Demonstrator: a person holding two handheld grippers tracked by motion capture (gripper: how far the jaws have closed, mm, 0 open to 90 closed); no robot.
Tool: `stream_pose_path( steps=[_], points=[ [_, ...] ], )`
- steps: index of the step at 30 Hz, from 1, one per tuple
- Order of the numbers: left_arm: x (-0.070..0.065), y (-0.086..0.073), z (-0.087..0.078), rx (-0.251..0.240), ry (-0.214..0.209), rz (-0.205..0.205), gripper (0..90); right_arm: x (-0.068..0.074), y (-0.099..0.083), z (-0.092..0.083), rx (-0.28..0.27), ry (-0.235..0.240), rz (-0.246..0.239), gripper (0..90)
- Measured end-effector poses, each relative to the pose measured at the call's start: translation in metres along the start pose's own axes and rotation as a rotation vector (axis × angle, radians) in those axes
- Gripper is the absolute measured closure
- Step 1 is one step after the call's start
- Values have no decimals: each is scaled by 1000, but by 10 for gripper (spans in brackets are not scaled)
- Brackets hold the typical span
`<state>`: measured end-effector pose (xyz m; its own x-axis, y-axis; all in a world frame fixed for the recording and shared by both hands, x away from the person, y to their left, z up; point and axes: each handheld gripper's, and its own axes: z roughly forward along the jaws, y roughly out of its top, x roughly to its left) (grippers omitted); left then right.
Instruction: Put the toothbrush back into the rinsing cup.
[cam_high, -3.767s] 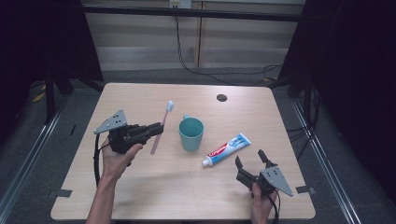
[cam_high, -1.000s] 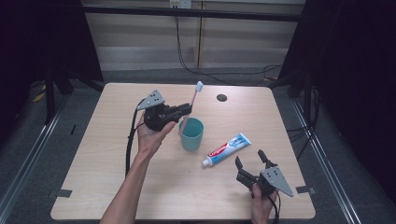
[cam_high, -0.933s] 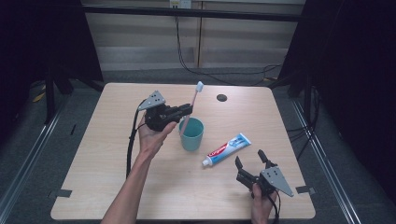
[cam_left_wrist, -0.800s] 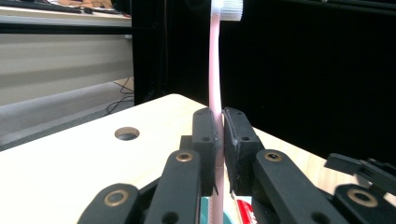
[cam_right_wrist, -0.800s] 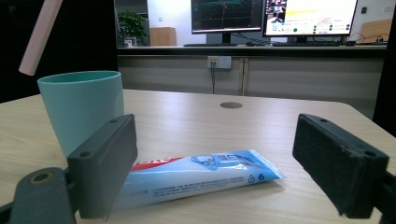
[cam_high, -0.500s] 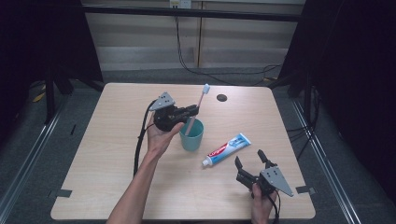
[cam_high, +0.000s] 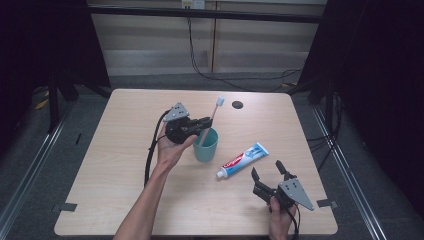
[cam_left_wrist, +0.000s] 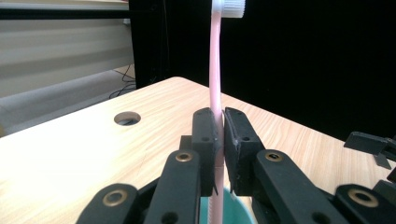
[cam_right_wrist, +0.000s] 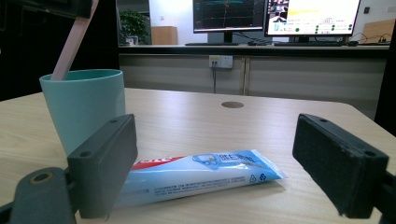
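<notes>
The pink toothbrush (cam_high: 210, 118) stands tilted with its white head up and its lower end inside the teal cup (cam_high: 205, 144) near the middle of the worktop (cam_high: 110, 165), its handle pinched tight between the pads of the left tongs (cam_high: 204, 123) just above the cup's rim. A toothpaste tube (cam_high: 242, 160) lies flat just to the right of the cup. Nearer the front edge, the right tongs (cam_high: 267, 171) rest with their jaws wide apart and holding nothing, pointing at the tube.
</notes>
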<state>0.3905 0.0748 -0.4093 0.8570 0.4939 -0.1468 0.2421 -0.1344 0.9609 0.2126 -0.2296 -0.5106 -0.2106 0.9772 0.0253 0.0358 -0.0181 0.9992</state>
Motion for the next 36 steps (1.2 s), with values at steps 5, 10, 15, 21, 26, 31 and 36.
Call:
stream_pose_path(
  steps=[5, 10, 15, 21, 26, 31, 36],
  points=[
    [6, -6, -9, -2, 12, -20, 834, 0, 0, 0, 4, 0, 0, 132],
    [11, -11, -14, 2, 17, -36, 833, 0, 0, 0, 5, -2, 3, 132],
    [14, -19, -17, 11, 24, -48, 834, 0, 0, 0, 7, 0, 6, 132],
    [16, -21, -20, 8, 28, -54, 834, 0, 0, 0, 5, -1, 3, 132],
    [15, -20, -24, 12, 23, -42, 787, 0, 0, 0, 5, -1, 3, 132],
    [15, -20, -31, 13, 19, -39, 690, 0, 0, 0, 5, -2, 3, 132],
    [13, -20, -38, 5, 6, -36, 557, 0, 0, 0, 5, -3, 3, 132]
  ],
)
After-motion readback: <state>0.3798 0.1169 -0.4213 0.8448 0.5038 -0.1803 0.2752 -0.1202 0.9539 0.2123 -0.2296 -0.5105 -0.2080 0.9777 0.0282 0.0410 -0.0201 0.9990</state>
